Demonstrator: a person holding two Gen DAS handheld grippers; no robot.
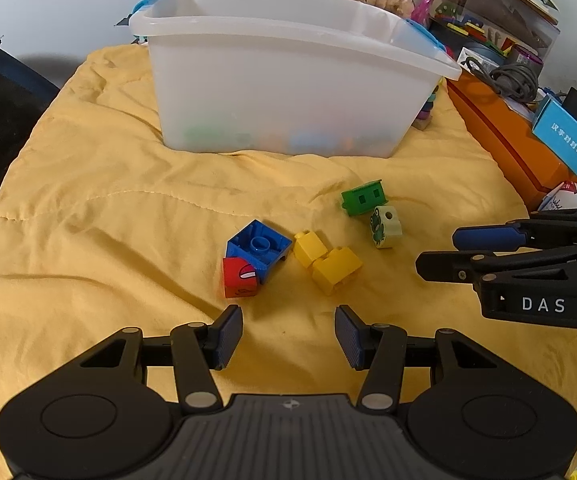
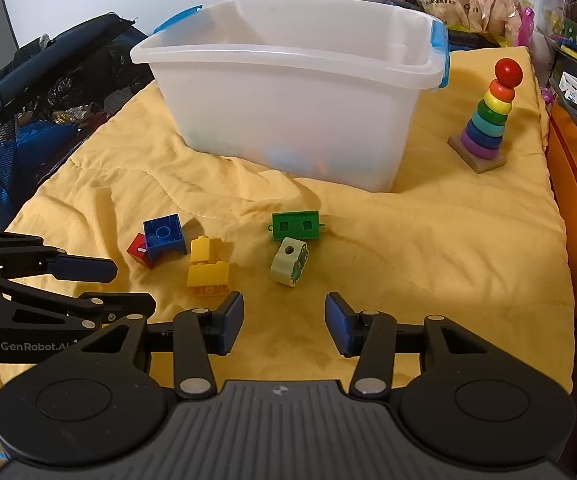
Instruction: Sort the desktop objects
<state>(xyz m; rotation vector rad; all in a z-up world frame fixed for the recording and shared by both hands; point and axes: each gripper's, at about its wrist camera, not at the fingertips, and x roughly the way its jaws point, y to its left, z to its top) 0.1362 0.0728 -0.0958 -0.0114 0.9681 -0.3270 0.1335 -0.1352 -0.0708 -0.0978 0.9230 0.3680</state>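
Note:
Loose toys lie on the yellow cloth [image 1: 108, 208]: a blue brick [image 1: 258, 246] leaning on a red cube [image 1: 240, 278], two yellow bricks [image 1: 326, 260], a green block [image 1: 363, 197] and a pale frog bead [image 1: 385, 227]. They also show in the right wrist view: blue brick [image 2: 164, 237], red cube [image 2: 138, 250], yellow bricks [image 2: 207, 268], green block [image 2: 295, 225], frog bead [image 2: 289, 261]. My left gripper [image 1: 288, 334] is open and empty, just short of the red cube and yellow bricks. My right gripper [image 2: 284, 326] is open and empty, just short of the frog bead.
A translucent white bin [image 1: 288, 80] with blue latches stands behind the toys, with several coloured pieces faintly visible inside. A rainbow ring stacker [image 2: 486, 120] stands right of the bin [image 2: 288, 100]. An orange box [image 1: 500, 136] and clutter line the right edge; a dark bag [image 2: 40, 100] lies left.

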